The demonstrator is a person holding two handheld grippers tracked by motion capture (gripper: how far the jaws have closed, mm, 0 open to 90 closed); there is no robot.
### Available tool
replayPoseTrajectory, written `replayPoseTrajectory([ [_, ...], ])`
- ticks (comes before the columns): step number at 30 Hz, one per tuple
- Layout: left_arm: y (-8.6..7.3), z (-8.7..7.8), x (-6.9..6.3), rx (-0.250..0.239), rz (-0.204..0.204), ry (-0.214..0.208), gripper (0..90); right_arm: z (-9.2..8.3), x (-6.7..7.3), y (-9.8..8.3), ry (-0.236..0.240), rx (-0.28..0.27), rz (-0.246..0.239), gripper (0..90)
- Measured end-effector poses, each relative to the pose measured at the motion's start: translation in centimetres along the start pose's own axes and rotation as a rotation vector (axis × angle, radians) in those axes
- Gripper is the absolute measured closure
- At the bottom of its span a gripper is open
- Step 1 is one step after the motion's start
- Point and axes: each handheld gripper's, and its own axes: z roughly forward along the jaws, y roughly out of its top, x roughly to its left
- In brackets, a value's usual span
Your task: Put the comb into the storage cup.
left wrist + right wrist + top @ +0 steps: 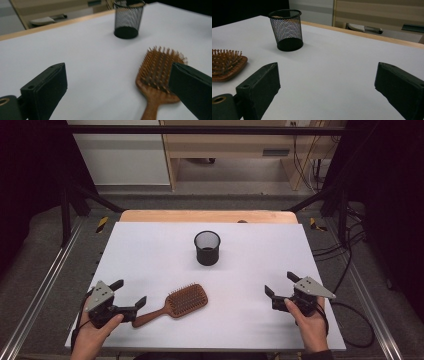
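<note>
Left gripper (129,293): fingers (45,92) spread wide, holding nothing. Wooden hairbrush (176,304) lies bristles-up on the white tabletop (150,250), handle end just beside the left fingers. Black mesh cup (207,248) upright, well ahead, between both grippers. Right gripper (281,284): fingers (259,87) wide apart, empty.

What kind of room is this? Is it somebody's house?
Probably not a house: it looks like a lab or workshop set up for recording. A white table stands inside a black metal frame, loose cables trail over the floor, and a person holds a left gripper and a right gripper.
</note>
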Motion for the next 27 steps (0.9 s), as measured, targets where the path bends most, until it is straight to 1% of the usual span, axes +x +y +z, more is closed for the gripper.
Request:
replayPoseTrajectory([
  [1, 0.2, 0.2, -0.2, 0.038, 0.017, -0.016, 2.6, 0.0, -0.1, 0.0, 0.001, -0.001, 0.0, 6.2],
  [2, 0.5, 0.5, -0.5, 0.088, 0.041, -0.033, 2.8, 0.0, -0.1, -0.1, 0.0, 0.001, 0.002, 6.3],
  [5, 1.0, 1.1, -1.0, 0.187, 0.093, -0.055, 3.4, 0.0, -0.1, -0.2, 0.004, 0.004, 0.005, 6.3],
  [6, 1.2, 1.3, -1.1, 0.218, 0.099, -0.073, 3.6, 0.0, 0.0, -0.2, 0.003, 0.006, 0.006, 6.3],
  [7, 1.5, 1.7, -1.3, 0.255, 0.108, -0.108, 3.7, 0.1, 0.0, -0.2, 0.004, 0.006, 0.003, 6.3],
  [8, 1.5, 1.7, -1.3, 0.255, 0.108, -0.108, 4.2, 0.1, 0.0, -0.2, 0.004, 0.006, 0.003, 6.3],
  [9, 1.7, 1.9, -1.5, 0.277, 0.119, -0.112, 4.2, 0.1, 0.0, -0.2, 0.004, 0.009, 0.004, 6.3],
  [10, 1.8, 2.1, -1.7, 0.311, 0.142, -0.116, 4.6, 0.1, 0.0, -0.2, 0.004, 0.01, 0.003, 6.3],
  [12, 1.9, 2.5, -2.1, 0.354, 0.17, -0.128, 4.7, 0.1, 0.1, -0.2, 0.003, 0.01, 0.003, 6.3],
  [14, 1.9, 3.0, -2.3, 0.386, 0.188, -0.143, 4.8, 0.1, 0.1, -0.2, 0.003, 0.011, 0.005, 6.3],
  [16, 1.9, 3.4, -2.5, 0.409, 0.206, -0.147, 5.0, 0.1, 0.0, -0.2, 0.004, 0.01, 0.003, 6.3],
  [19, 1.9, 3.9, -2.8, 0.434, 0.219, -0.161, 5.1, 0.1, 0.0, -0.2, 0.003, 0.012, 0.004, 6.3],
  [21, 1.9, 4.2, -3.0, 0.461, 0.232, -0.163, 6.0, 0.1, 0.0, -0.3, 0.004, 0.015, 0.003, 6.3],
  [23, 1.7, 4.5, -3.1, 0.476, 0.24, -0.165, 6.0, 0.1, 0.1, -0.3, 0.004, 0.015, 0.002, 6.3],
  [27, 1.5, 5.1, -3.1, 0.493, 0.234, -0.174, 6.2, 0.2, 0.1, -0.3, 0.005, 0.02, -0.002, 6.3],
])
